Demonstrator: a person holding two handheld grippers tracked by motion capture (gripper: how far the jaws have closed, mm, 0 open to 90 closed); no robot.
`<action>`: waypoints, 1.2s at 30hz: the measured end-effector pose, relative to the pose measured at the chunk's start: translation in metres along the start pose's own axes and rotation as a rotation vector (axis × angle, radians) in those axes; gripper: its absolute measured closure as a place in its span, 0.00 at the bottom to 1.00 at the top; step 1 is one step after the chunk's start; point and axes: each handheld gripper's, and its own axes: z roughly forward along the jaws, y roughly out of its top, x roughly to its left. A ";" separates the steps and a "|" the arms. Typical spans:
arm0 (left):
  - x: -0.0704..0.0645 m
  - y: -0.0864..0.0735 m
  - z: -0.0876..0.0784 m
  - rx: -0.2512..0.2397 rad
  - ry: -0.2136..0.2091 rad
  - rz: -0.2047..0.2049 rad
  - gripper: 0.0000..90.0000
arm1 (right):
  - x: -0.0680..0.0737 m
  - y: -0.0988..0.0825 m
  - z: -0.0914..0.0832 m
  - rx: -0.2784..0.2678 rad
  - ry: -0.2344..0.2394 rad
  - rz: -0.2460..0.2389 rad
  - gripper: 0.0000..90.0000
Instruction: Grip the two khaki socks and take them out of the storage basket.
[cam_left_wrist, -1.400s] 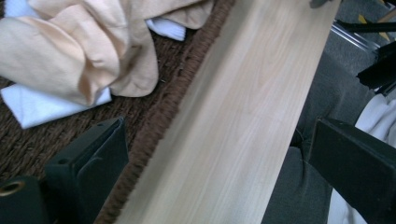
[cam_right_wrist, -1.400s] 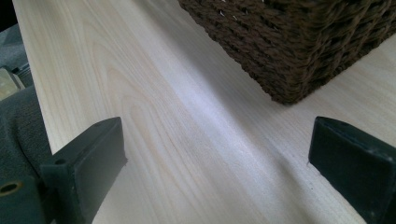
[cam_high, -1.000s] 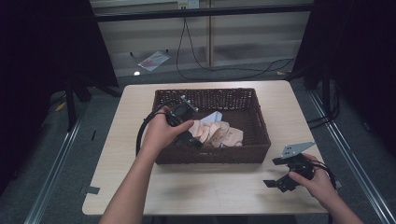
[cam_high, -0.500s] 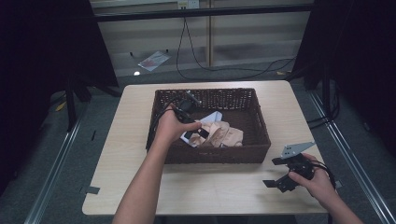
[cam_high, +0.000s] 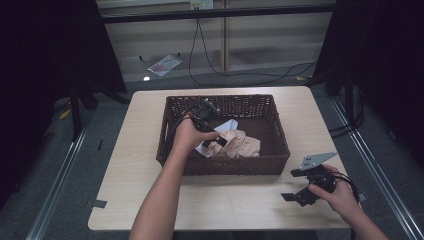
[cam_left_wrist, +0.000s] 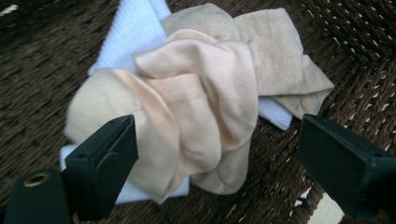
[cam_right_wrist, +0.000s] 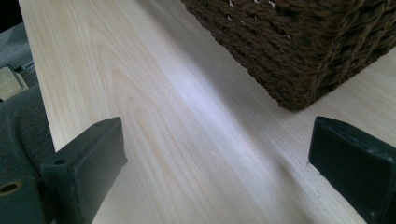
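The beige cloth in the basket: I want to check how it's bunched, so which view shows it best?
The left gripper view: the beige cloth lies close up, crumpled over a white cloth, folds clear. The high view shows it small inside the basket, partly behind the left gripper. The right gripper view shows the basket's outer corner and table.

- Beige socks (cam_left_wrist: 201, 107), soft and crumpled, lie bunched in a heap on the floor of the brown wicker basket (cam_high: 172, 150)
- A white ribbed cloth (cam_left_wrist: 133, 32) lies flat beneath them, its corners poking out around the heap

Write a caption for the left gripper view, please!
Open hand-held gripper hovering over beige socks in a wicker basket.
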 end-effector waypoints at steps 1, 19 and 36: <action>-0.001 0.001 0.002 -0.005 0.001 -0.008 0.16 | 0.000 0.000 0.000 -0.001 0.001 0.000 0.04; -0.005 0.011 0.025 -0.004 0.001 0.035 0.39 | 0.001 0.000 -0.001 -0.007 0.006 0.000 0.04; -0.007 0.014 -0.003 -0.018 -0.041 -0.033 1.00 | 0.000 0.001 -0.002 -0.016 0.005 0.001 0.04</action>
